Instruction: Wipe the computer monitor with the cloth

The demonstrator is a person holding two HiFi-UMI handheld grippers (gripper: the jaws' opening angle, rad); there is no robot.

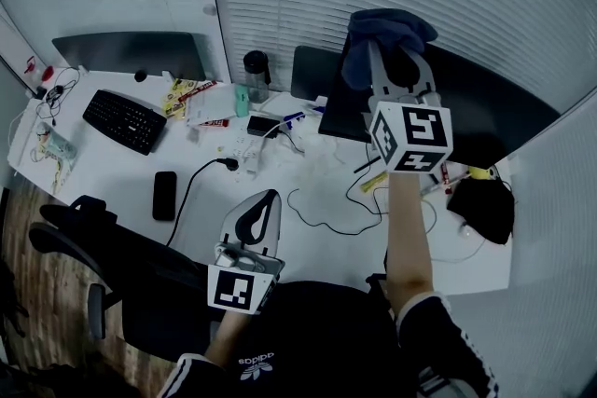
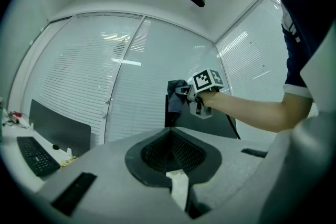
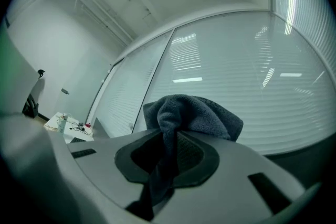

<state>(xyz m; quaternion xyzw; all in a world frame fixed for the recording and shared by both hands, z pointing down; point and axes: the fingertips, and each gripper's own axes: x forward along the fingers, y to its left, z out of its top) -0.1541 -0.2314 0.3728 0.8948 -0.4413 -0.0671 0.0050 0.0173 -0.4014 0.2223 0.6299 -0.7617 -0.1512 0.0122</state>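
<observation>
Gripping one soft, nubby dark-blue cloth (image 1: pixel 387 28), the right gripper (image 1: pixel 390 61) is clenched on it, folds bunched above the jaws, at the top left corner of the right-hand monitor (image 1: pixel 485 112). A second monitor (image 1: pixel 131 54), flat and black too, stands far left. The left gripper (image 1: pixel 256 214) hangs low by the white desk (image 1: pixel 121 191), jaws closed on nothing. One black keyboard (image 1: pixel 124 119) and one slim phone (image 1: pixel 164 195) lie on the desk.
</observation>
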